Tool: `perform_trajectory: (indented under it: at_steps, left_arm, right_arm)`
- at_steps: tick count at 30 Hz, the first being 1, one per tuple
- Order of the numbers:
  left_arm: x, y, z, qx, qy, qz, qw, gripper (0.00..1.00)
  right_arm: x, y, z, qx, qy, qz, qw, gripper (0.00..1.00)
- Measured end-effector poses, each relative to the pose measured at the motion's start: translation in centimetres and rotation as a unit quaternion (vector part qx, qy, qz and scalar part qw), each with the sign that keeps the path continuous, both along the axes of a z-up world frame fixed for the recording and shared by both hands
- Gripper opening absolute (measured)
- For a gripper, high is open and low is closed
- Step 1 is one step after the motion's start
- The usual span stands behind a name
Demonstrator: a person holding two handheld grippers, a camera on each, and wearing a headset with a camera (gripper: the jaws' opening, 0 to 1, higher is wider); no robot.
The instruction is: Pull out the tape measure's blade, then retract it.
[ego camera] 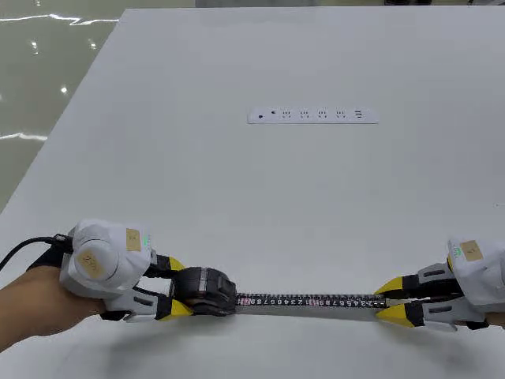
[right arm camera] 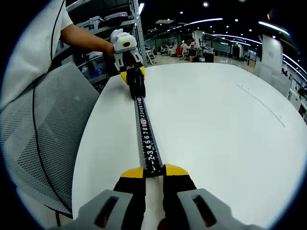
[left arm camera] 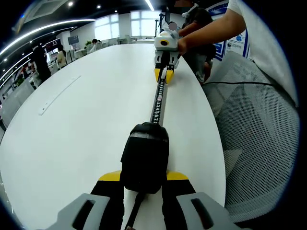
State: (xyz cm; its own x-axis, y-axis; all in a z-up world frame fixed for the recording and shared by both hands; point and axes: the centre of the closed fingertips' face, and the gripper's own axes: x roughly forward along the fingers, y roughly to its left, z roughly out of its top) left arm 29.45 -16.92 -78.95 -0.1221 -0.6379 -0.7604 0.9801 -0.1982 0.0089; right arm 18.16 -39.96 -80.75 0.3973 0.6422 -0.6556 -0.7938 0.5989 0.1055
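Tape: case (ego camera: 207,290) lies near-left on the surface (ego camera: 276,197), blade (ego camera: 308,302) stretched out rightward.
Left gripper (ego camera: 176,287): jaws clamped on the case.
Right gripper (ego camera: 390,301): jaws pinching the blade's end.
Progress: pull-out looks done; retracting is left.
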Motion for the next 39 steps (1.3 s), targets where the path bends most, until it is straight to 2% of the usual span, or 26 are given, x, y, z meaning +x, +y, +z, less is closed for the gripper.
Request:
perform_trajectory:
  at_steps: [12,19,27,36,39]
  left_arm:
    - [-0.1,0.0,0.0,0.000,0.000,0.000,1.0000,0.27]
    - [-0.1,0.0,0.0,0.001,0.001,0.001,1.0000,0.27]
    - [-0.1,-0.2,0.0,0.002,0.001,0.005,1.0000,0.27]
    - [-0.1,-0.2,0.0,0.006,0.001,0.014,0.9999,0.28]
    - [-0.1,-0.2,-0.1,0.007,0.003,0.016,0.9998,0.28]
  right_arm:
    - [-0.9,-1.1,0.3,-0.005,0.010,-0.014,0.9998,0.10]
    - [-1.6,-2.0,-0.1,-0.005,0.015,-0.025,0.9995,0.10]
    - [-1.4,-2.0,-0.3,-0.007,0.006,-0.036,0.9993,0.11]
    - [-1.7,-1.6,-0.4,0.001,0.015,-0.031,0.9994,0.12]
    - [-1.7,-1.6,-0.4,-0.007,0.012,-0.027,0.9995,0.12]
